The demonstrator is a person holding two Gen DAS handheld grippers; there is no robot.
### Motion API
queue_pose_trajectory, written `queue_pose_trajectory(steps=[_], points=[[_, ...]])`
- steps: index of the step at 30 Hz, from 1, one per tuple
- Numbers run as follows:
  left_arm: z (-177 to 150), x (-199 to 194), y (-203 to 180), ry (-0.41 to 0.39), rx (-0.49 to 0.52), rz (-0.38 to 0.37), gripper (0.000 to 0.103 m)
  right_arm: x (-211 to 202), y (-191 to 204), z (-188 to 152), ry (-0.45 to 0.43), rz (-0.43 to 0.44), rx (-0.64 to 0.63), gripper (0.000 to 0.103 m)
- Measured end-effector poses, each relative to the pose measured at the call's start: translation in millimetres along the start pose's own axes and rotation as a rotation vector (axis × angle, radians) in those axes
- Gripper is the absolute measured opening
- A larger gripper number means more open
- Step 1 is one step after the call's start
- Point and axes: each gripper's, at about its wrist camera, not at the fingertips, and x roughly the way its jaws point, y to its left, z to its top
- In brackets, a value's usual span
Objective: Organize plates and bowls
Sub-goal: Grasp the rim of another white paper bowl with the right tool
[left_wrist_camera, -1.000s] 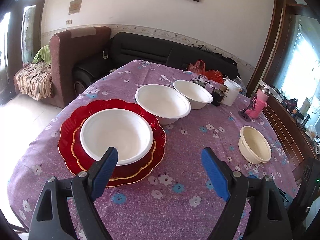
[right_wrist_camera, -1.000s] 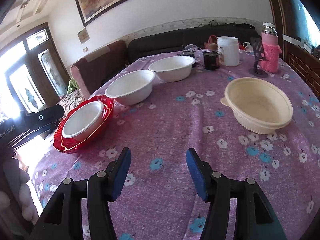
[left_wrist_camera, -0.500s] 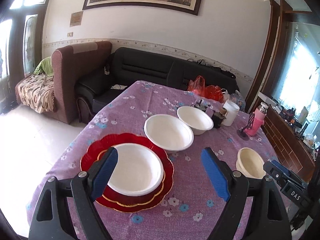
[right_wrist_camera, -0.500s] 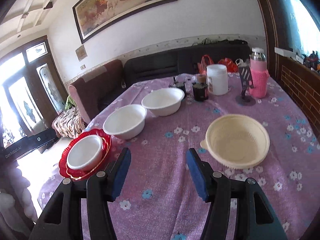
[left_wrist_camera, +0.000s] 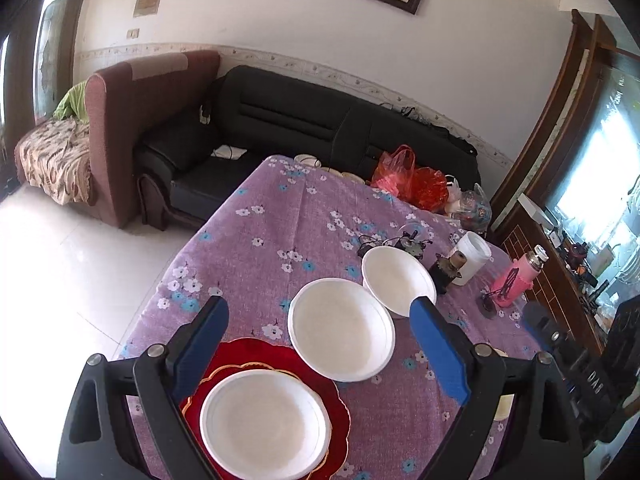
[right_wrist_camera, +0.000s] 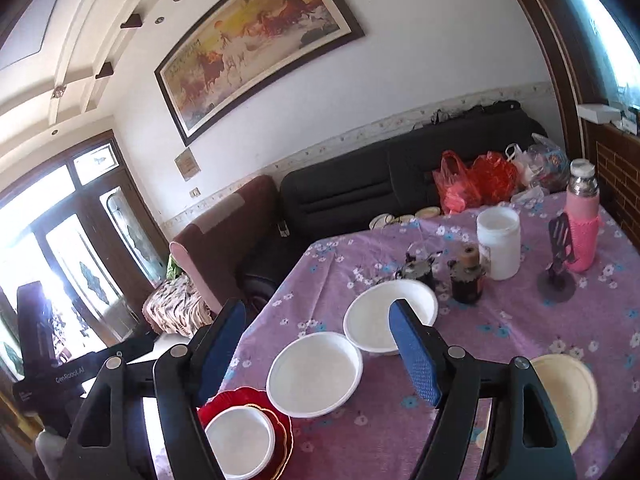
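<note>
Left hand-held gripper [left_wrist_camera: 318,346] and right hand-held gripper [right_wrist_camera: 318,346] both empty, jaws spreading wider above the purple flowered bench [left_wrist_camera: 280,220], with one white foam bowl [left_wrist_camera: 265,422] on stacked scalloped red plates [left_wrist_camera: 340,408], two more white foam bowls [left_wrist_camera: 341,329] touching alongside, a cream ribbed bowl [right_wrist_camera: 568,396] apart.

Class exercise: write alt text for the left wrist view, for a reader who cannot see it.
The left gripper, its blue fingers opening with nothing between them, hangs above a purple floral tablecloth. Below sit a white bowl on red plates and two more white bowls, with a black sofa behind.
</note>
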Motion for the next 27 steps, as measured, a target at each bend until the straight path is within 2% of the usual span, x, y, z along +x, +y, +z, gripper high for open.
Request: queue_pose_trajectory(steps=[4, 6, 7, 9, 13, 21, 24, 27], points=[[1.4, 57.3, 5.5, 0.084, -0.018, 0.016, 0.092, 63.8, -19.6, -30.9, 0.129, -0.004, 0.072, 0.078], [1.2, 86.2, 8.9, 0.126, -0.032, 0.021, 0.092, 88.5, -32.2, -42.8, 0.171, -0.017, 0.106, 0.074], [1.3, 102.1, 12.6, 0.151, -0.057, 0.023, 0.092, 99.8, -38.1, -48.6, 0.192, -0.02, 0.126, 0.073], [-0.2, 133.8, 20.6, 0.217, -0.123, -0.004, 0.091, 122.9, -48.7, -61.0, 0.244, -0.014, 0.168, 0.063], [-3.7, 180.2, 34.1, 0.319, -0.221, -0.035, 0.091, 153.7, -61.1, -82.0, 0.318, 0.0, 0.214, 0.062], [-5.7, 226.5, 26.7, 0.401, -0.164, 0.031, 0.091, 186.5, -68.2, -105.0, 0.384, 0.026, 0.238, 0.062], [-10.3, 236.3, 23.4, 0.441, -0.167, 0.034, 0.091, 191.2, -67.4, -109.8, 0.395, 0.063, 0.248, 0.062], [-17.5, 243.6, 12.4, 0.499, -0.123, 0.033, 0.091, 192.9, -65.5, -110.1, 0.391, 0.083, 0.237, 0.061]])
